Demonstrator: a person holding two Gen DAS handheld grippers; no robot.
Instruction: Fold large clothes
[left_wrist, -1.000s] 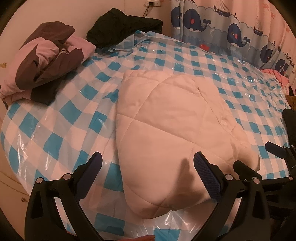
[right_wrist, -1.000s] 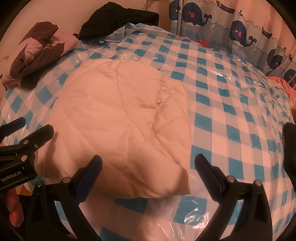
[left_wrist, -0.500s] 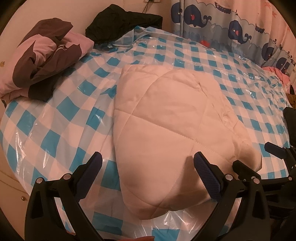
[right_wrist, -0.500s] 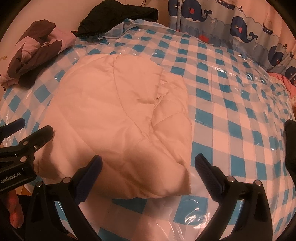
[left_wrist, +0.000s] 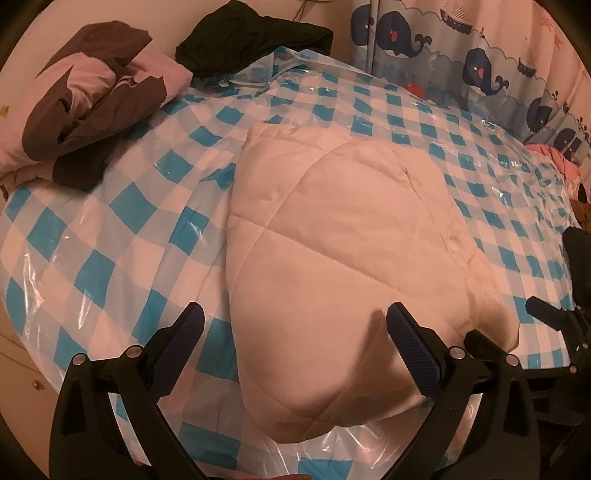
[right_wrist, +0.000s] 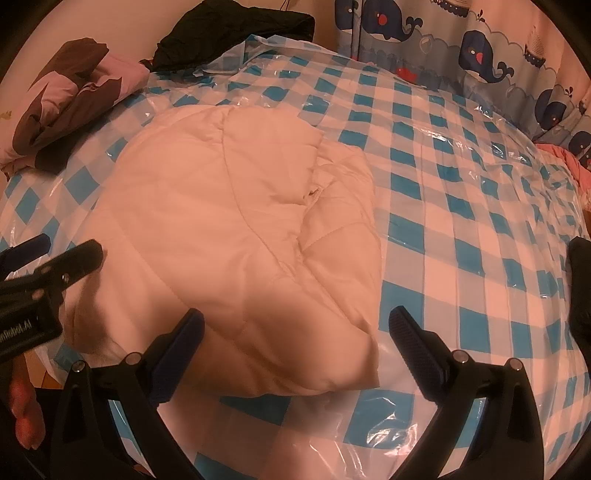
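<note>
A cream quilted garment (left_wrist: 340, 236) lies folded in a thick bundle on the blue-and-white checked bed cover (left_wrist: 110, 229); it also shows in the right wrist view (right_wrist: 229, 236). My left gripper (left_wrist: 295, 332) is open and empty, hovering over the bundle's near left edge. My right gripper (right_wrist: 295, 332) is open and empty, over the bundle's near right corner. The left gripper also shows at the left edge of the right wrist view (right_wrist: 40, 266), and the right gripper at the right edge of the left wrist view (left_wrist: 517, 332).
A crumpled brown-and-pink garment (left_wrist: 88, 107) lies at the far left of the bed. A black garment (left_wrist: 251, 40) lies at the back. A whale-print curtain (left_wrist: 461, 62) hangs behind on the right. A pink cloth (left_wrist: 554, 158) lies at the far right. A dark object (right_wrist: 580, 288) sits at the right edge.
Both grippers have pulled back slightly toward the near edge of the bed and stay open. The bundle lies as it did.
</note>
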